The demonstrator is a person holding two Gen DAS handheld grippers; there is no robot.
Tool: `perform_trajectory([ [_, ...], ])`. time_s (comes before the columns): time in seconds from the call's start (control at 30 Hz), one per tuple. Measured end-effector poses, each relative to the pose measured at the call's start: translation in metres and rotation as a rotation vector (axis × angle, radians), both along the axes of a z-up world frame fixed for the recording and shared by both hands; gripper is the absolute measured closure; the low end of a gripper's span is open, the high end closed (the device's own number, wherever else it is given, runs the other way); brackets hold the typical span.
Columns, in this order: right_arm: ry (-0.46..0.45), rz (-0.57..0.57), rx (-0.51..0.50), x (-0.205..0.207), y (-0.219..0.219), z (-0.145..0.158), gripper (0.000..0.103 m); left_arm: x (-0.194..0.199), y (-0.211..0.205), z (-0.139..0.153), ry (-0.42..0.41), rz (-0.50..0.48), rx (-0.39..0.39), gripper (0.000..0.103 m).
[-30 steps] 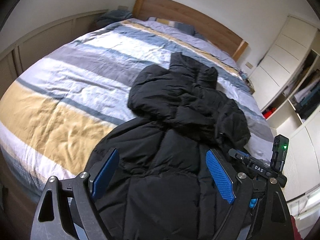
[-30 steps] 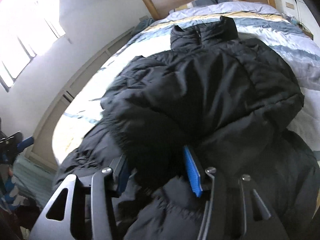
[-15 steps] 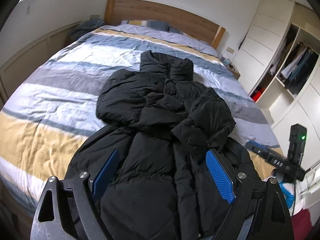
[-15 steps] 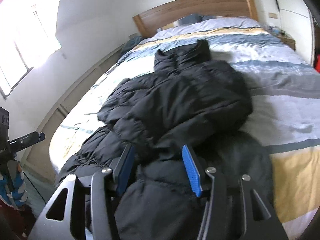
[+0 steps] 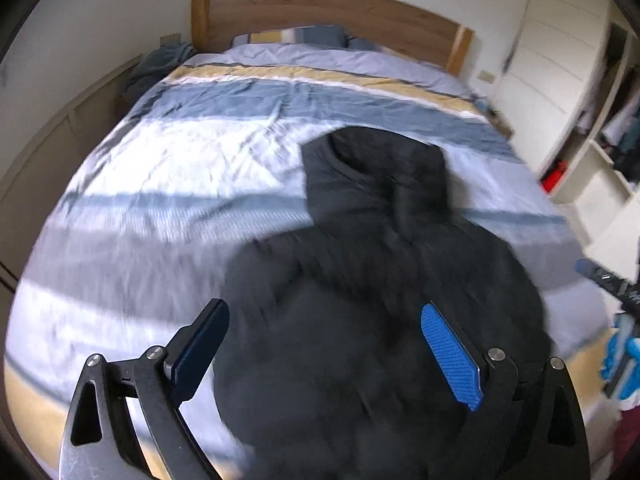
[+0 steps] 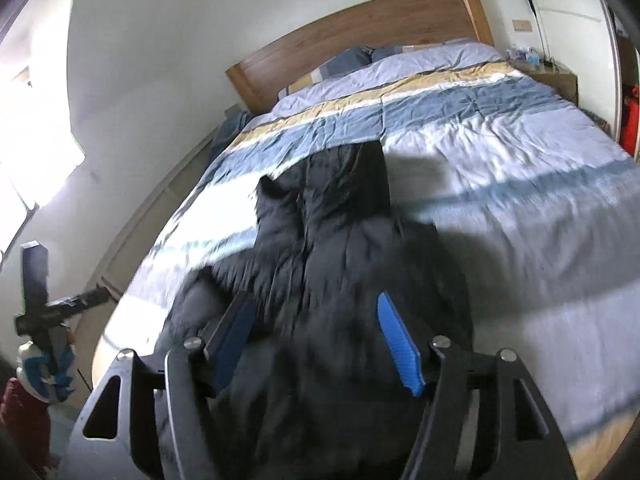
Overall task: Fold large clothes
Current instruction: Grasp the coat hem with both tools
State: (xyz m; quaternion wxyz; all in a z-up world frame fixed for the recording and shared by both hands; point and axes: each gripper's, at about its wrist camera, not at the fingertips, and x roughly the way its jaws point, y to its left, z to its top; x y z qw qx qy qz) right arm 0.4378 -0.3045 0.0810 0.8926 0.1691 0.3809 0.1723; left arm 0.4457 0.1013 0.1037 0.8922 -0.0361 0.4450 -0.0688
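Note:
A black puffer jacket [image 5: 372,280] lies on the striped bed, collar toward the headboard; it also shows in the right wrist view [image 6: 332,264]. The views are motion-blurred. My left gripper [image 5: 324,344] is open and empty, hovering over the jacket's near part, jaws wide apart. My right gripper [image 6: 316,340] is open and empty, also above the jacket's near part, blue pads on either side of the fabric without clamping it.
The bed [image 5: 192,160] has a striped blue, white and yellow duvet and a wooden headboard [image 5: 320,12]. A white wardrobe with open shelves [image 5: 580,120] stands right. A nightstand [image 6: 556,76] sits by the bed. The other hand-held gripper [image 6: 44,308] shows at left.
Both grippers moved forward over the bed toward the collar. The right gripper, earlier around a fold of jacket, now stands open above it. The jacket looks narrower, sides folded in.

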Motion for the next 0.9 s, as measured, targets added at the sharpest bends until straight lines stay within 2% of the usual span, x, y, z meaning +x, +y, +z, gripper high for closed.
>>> perform_trajectory([
  [0.17,0.034,-0.048,0.045,0.123,-0.004,-0.019,0.038,0.128,0.017,-0.038,0.061,0.053,-0.065,0.007],
  [0.23,0.063,-0.064,0.048,0.17,-0.002,-0.036,0.038,0.159,0.019,-0.05,0.072,0.072,-0.097,0.007],
  [0.37,0.112,-0.065,0.053,0.229,0.006,-0.062,0.037,0.218,0.018,-0.079,0.105,0.087,-0.16,0.007],
  [0.47,0.13,-0.062,0.066,0.257,0.007,-0.076,0.036,0.247,0.016,-0.092,0.12,0.088,-0.193,0.007],
  [0.6,0.152,-0.046,0.068,0.293,0.013,-0.092,0.029,0.272,0.017,-0.107,0.132,0.091,-0.232,0.007],
  [0.9,0.202,-0.053,0.075,0.361,0.017,-0.129,0.028,0.332,0.029,-0.152,0.163,0.158,-0.385,0.007],
])
